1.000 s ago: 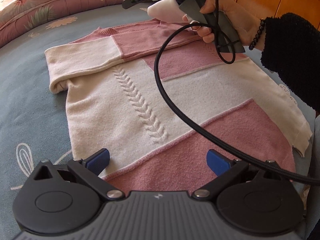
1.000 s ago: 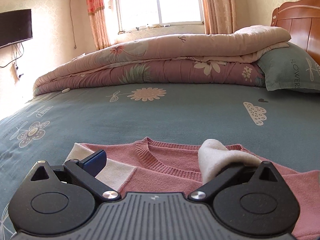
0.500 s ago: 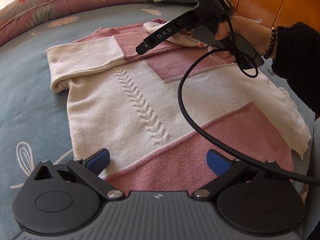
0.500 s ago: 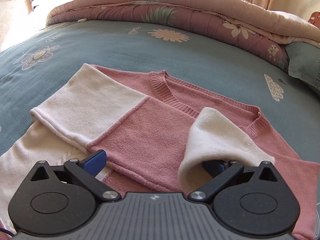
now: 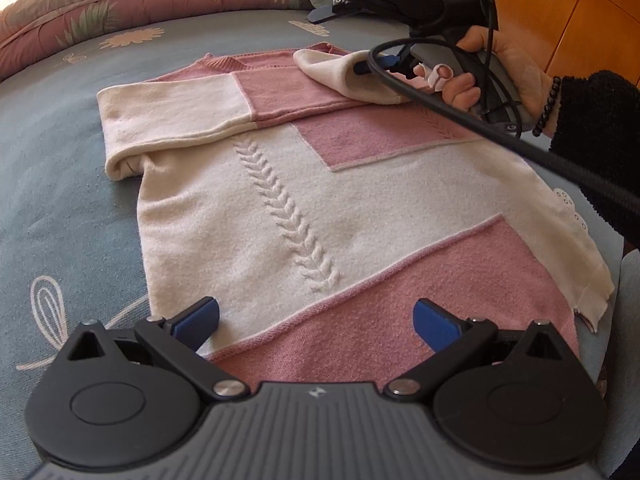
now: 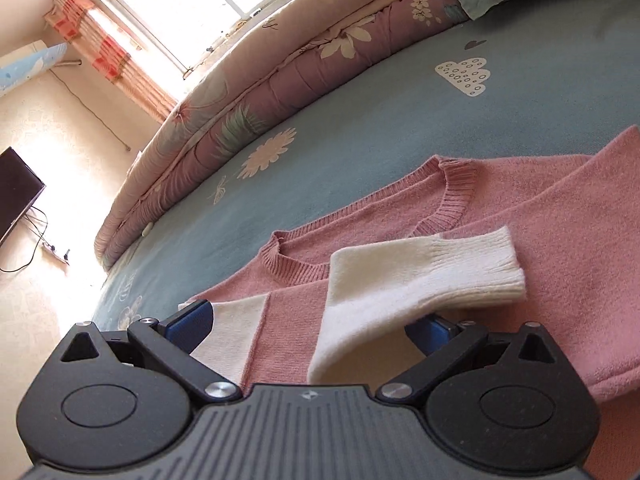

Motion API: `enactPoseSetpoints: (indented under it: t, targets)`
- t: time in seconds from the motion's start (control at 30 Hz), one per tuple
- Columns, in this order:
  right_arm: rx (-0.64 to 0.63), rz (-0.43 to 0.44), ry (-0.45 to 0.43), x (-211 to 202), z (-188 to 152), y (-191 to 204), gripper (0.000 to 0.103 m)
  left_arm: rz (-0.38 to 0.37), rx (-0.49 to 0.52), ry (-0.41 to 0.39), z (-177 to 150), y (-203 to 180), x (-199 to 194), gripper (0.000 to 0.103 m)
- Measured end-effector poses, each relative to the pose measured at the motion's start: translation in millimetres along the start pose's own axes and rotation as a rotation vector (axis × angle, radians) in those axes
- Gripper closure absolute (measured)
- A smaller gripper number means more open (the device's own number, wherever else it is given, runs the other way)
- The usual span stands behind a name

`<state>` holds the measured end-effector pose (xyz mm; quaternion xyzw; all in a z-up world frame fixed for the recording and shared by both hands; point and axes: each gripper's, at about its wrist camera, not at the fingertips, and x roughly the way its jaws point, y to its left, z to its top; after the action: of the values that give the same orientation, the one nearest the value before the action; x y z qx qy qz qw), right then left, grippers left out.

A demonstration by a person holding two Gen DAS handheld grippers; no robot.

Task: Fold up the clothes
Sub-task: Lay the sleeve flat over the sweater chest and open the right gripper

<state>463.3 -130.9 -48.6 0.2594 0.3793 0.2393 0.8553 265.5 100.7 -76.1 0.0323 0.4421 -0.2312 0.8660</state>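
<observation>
A blue bedsheet [image 5: 60, 208] with pale flower prints covers a bed, and a rolled floral quilt [image 6: 248, 92] lies along its far side under a bright window. Spread flat on the sheet is a pink and cream sweater [image 5: 320, 208], its neckline at the far end and its hem at the near end, so its long axis runs away from the left gripper [image 5: 316, 322]. That gripper hovers just over the hem with its blue pads spread wide and nothing between them. One sleeve [image 5: 172, 120] is already folded across the chest, lying crosswise to the sweater's length. The other sleeve's cream cuff [image 6: 420, 276] lies on top of it near the neckline, draped over the right gripper [image 6: 312, 330], which a hand [image 5: 492, 68] in a dark sleeve holds low against the pink knit. In the right wrist view its pads are spread apart, one at each side, with the cuff lying loose over the right-hand pad rather than pinched. The right gripper is much the nearer tool to the sleeves and neckline; the left is the nearer to the hem. As a judgement, the sleeves look nearly settled, and the next fold would bring the hem up along the sweater's length toward the neckline.
</observation>
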Motion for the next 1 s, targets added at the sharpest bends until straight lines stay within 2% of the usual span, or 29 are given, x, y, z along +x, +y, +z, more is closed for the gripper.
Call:
enactPoseSetpoints:
  t: [0.17,0.23,0.33,0.47,0.63,0.73,0.87,0.93,1.0]
  targets:
    - [-0.075,0.122,0.045,16.6,-2.4,38.0,0.000,0.004,0.005,0.005,0.2,-1.3,0.8,0.001]
    - [-0.102,0.169,0.092,25.9,-6.6,51.6,0.000,0.004,0.008,0.007,0.4,-1.9,1.4,0.001]
    - [-0.152,0.176,0.127,34.4,-13.6,68.2,0.000,0.002,0.006,0.006,0.4,-2.0,1.6,0.001]
    - [-0.179,0.131,0.106,29.6,-14.6,71.0,0.000,0.003,0.007,0.006,0.5,-3.0,1.6,0.001]
    - [-0.155,0.044,0.004,-4.8,-1.7,44.2,0.000,0.011,0.016,0.010,0.0,-5.6,2.3,0.001]
    - [-0.131,-0.043,-0.064,-35.2,8.7,15.4,0.000,0.012,0.019,0.012,0.0,-6.7,2.9,0.001]
    - [-0.190,-0.191,-0.161,-86.5,12.1,-7.0,0.000,0.013,0.018,0.013,0.5,-6.6,3.3,0.001]
    - [-0.255,-0.306,-0.217,-117.7,5.7,-19.4,0.000,0.014,0.019,0.014,0.5,-6.7,3.6,0.001]
    - [-0.302,-0.415,-0.237,-139.7,-3.3,-36.4,0.000,0.018,0.021,0.016,0.5,-7.4,3.9,0.001]
